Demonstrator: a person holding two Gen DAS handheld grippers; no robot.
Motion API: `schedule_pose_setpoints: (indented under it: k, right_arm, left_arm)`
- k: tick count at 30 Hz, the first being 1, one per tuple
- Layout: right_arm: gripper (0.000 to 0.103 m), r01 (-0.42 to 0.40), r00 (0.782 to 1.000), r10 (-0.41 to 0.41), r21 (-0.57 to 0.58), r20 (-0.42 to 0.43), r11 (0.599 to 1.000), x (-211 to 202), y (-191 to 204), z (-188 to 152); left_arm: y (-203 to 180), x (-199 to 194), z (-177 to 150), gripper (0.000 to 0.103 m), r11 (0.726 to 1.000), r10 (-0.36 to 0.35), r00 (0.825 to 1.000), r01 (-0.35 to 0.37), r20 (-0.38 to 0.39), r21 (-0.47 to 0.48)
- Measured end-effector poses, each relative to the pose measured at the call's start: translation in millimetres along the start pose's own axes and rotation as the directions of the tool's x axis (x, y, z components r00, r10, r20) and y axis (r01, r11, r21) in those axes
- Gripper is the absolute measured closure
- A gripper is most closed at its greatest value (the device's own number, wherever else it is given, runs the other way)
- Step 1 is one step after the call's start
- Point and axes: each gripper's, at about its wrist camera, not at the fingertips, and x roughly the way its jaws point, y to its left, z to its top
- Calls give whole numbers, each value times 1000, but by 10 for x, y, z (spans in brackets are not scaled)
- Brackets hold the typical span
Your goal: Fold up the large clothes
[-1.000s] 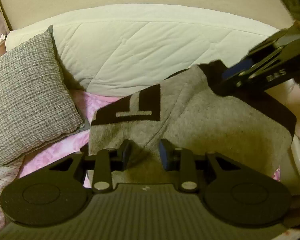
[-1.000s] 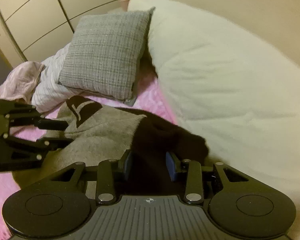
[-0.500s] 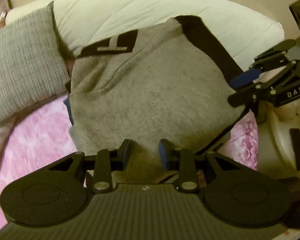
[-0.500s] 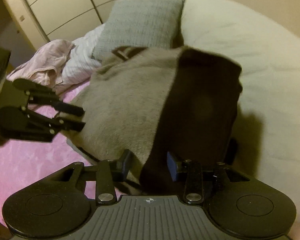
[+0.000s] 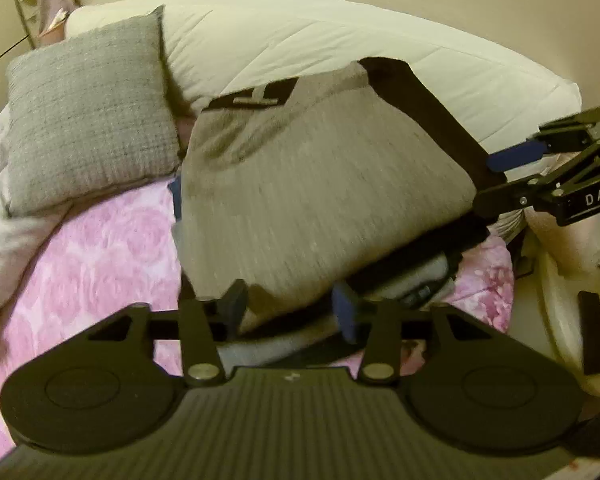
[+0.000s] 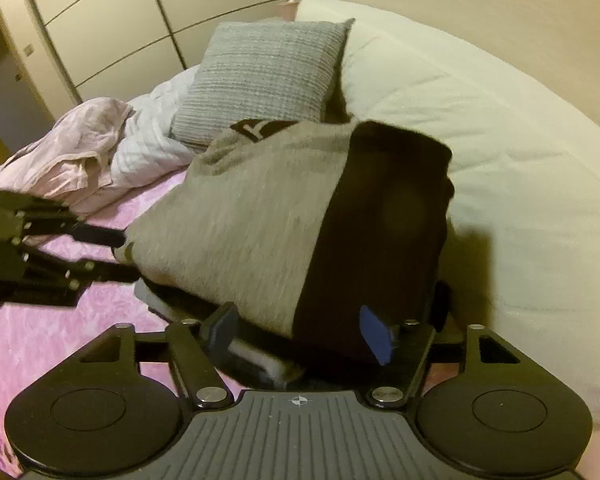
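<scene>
A grey sweater [image 5: 320, 184] with a black band [image 5: 420, 112] and a black lettered patch lies folded over on the pink bedspread [image 5: 91, 264]. Darker layers show beneath its near edge. My left gripper [image 5: 289, 312] is open at that near edge, with the fold resting between its spread fingers. In the right wrist view my right gripper [image 6: 300, 328] is open too, at the sweater's [image 6: 239, 220] corner where grey meets black. Each gripper shows in the other's view: the right gripper [image 5: 496, 180] at the sweater's right edge, the left gripper [image 6: 119, 256] at its left edge.
A grey pillow [image 5: 87, 112] leans behind the sweater on the left. A thick white duvet [image 5: 340, 40] runs along the wall behind and to the right. Crumpled pink clothes [image 6: 67, 148] and a pale striped cloth [image 6: 147, 148] lie far left, before wardrobe doors [image 6: 119, 20].
Both grippers pulled back toward me, carrying the sweater's edge over the lower layers, then spread their fingers wider and let go. The sweater now lies folded.
</scene>
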Motion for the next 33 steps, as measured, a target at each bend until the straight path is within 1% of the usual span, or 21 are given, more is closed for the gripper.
schedule_pose_setpoints:
  k: [1,2,3,4,5,7,10,11,14,16,19,22,25,28,31,33]
  right_arm:
    - [34,4,1000,-4,14,-3,1000,-29,15,-14]
    - [33,15,1000,-15,28,-5,999,-56,41,-36]
    - [31,30,1000,-30,42,-2,999,-113,48,-66]
    - [29,51,999,-51,58,0,997,-167,73,-110]
    - [27,70,998,-71,75,0,995,-215,97,-148]
    - [25,105,995,-105,120,-6,987,-321,135,-224]
    - [24,150,988,-152,167,3,974,-495,231,-350]
    - [24,172,985,-175,183,3,968,-564,279,-394]
    - [23,207,977,-215,225,11,952,-776,490,-527]
    - [23,225,971,-236,226,24,948,-892,656,-604]
    - [23,260,961,-274,221,31,940,-1052,957,-735]
    - [23,278,955,-293,211,44,937,-1188,1219,-860]
    - [23,293,951,-308,211,41,933,-1304,1419,-987]
    - [23,293,950,-309,223,42,930,-1373,1524,-1059]
    - [23,285,952,-303,225,50,932,-1411,1561,-1043]
    - [23,279,952,-298,211,64,937,-1433,1576,-994]
  left_arm:
    - [-28,-40,-53,44,1000,7,1000,-7,4,-17]
    - [-64,-93,-97,34,999,12,1000,-11,9,-33]
    - [-86,-140,-143,26,999,14,1000,-13,17,-49]
    - [-102,-188,-186,22,998,17,999,-15,27,-68]
    - [-116,-255,-240,15,995,22,999,-18,38,-95]
    - [-132,-352,-334,14,990,11,999,-6,36,-141]
    - [-134,-502,-461,7,982,11,999,-3,41,-188]
    - [-134,-579,-515,2,979,20,998,-9,52,-203]
    - [-111,-810,-645,1,972,37,996,-18,76,-233]
    - [-108,-966,-738,1,969,45,994,-20,97,-248]
    - [-135,-1232,-893,1,968,75,988,-40,134,-249]
    - [-153,-1475,-1032,1,967,61,984,-17,169,-253]
    - [-187,-1635,-1148,1,965,58,985,-14,161,-261]
    - [-216,-1759,-1248,1,960,65,988,-22,143,-281]
    - [-238,-1868,-1293,1,957,96,987,-56,130,-283]
    - [-265,-1909,-1303,1,956,105,986,-65,130,-286]
